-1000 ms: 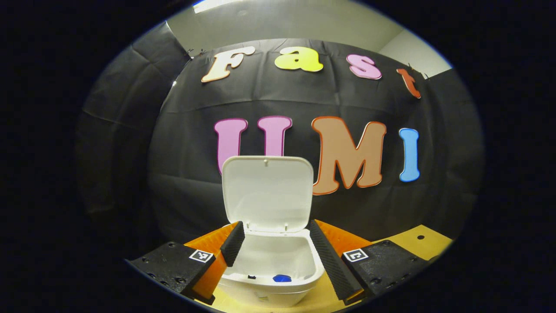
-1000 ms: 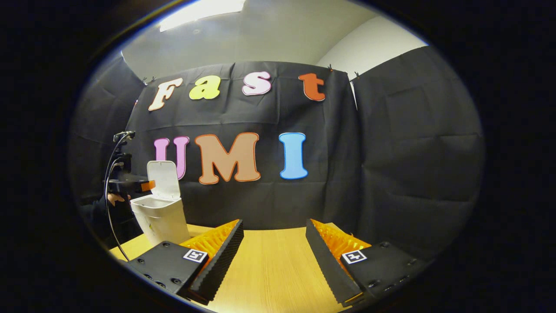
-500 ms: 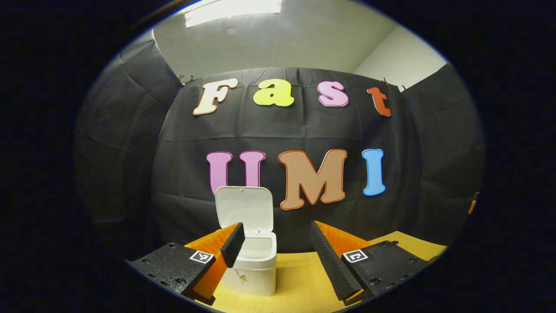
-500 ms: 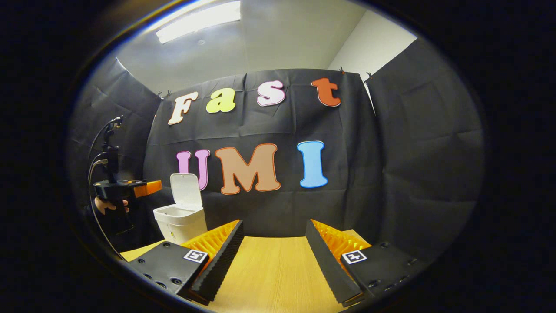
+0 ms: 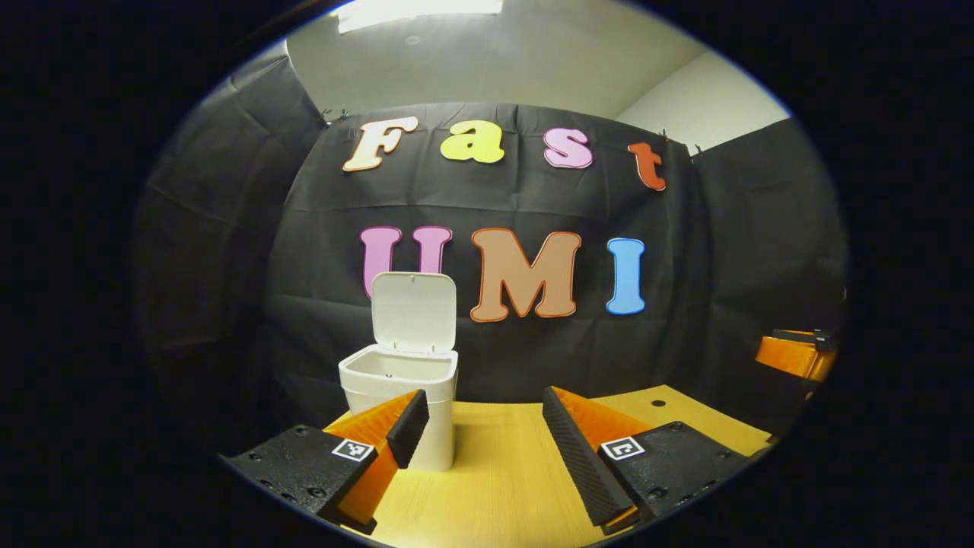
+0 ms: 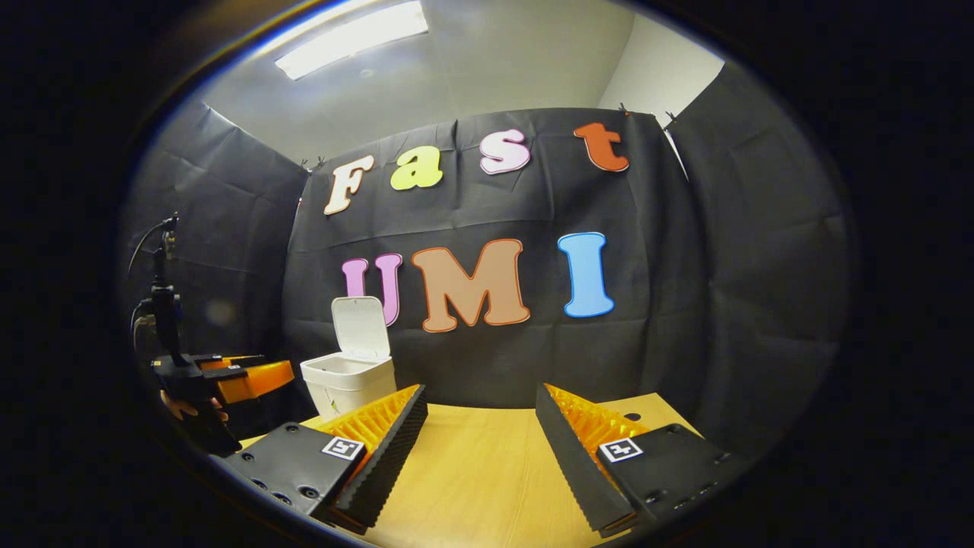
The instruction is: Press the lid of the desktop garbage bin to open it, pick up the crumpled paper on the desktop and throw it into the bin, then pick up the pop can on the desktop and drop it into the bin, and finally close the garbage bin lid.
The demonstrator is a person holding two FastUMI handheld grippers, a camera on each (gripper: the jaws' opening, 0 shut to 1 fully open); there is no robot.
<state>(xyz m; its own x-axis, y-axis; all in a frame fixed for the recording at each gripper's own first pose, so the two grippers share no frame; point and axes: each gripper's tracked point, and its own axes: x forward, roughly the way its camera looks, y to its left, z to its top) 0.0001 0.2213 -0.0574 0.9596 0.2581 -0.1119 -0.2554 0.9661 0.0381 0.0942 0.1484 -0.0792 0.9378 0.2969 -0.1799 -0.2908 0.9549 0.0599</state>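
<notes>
The white desktop garbage bin (image 5: pixel 401 384) stands on the wooden table (image 5: pixel 502 487) with its lid (image 5: pixel 413 312) raised upright. My left gripper (image 5: pixel 485 423) is open and empty, held back from the bin, which sits ahead and slightly left of it. In the right gripper view the same bin (image 6: pixel 351 382) stands at the far left of the table, lid (image 6: pixel 361 327) up. My right gripper (image 6: pixel 481 417) is open over bare table with nothing between its fingers. The left gripper (image 6: pixel 255 378) and the hand holding it (image 6: pixel 190 407) appear at the left of that view.
Black cloth walls close off the back and sides of the table. A small round hole (image 5: pixel 657 403) marks the table top near its far right corner. The right gripper (image 5: pixel 795 354) shows at the right edge of the left gripper view.
My left gripper has pulled back from over the open bin and dropped lower, so the bin now looks smaller and farther. The right gripper view has swung slightly left. Both grippers stay open.
</notes>
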